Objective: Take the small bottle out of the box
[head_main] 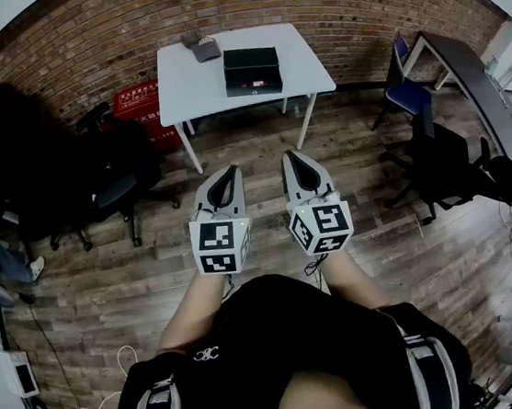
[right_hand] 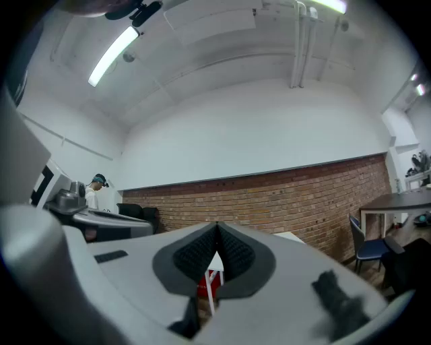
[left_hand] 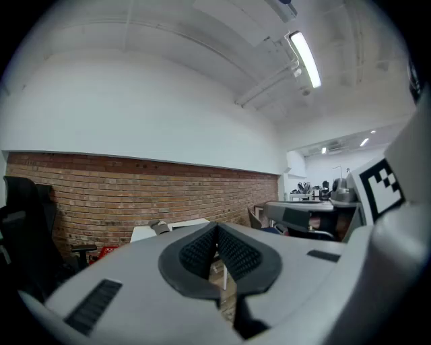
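Note:
A dark box [head_main: 252, 70] sits on a white table [head_main: 304, 63] against the brick wall, well ahead of me. No small bottle shows in any view. My left gripper [head_main: 230, 170] and right gripper [head_main: 291, 156] are held side by side over the wooden floor, short of the table's near edge. Both have their jaws together with nothing between them. In the left gripper view the ribbed pads [left_hand: 232, 253] meet, and the table [left_hand: 143, 233] lies beyond them. In the right gripper view the pads [right_hand: 232, 255] also meet.
A grey object [head_main: 202, 46] lies at the table's back left corner. A red crate [head_main: 144, 109] stands left of the table, with black office chairs [head_main: 96, 186] beside it. A blue chair [head_main: 407, 95] and a dark desk [head_main: 470, 80] stand at the right.

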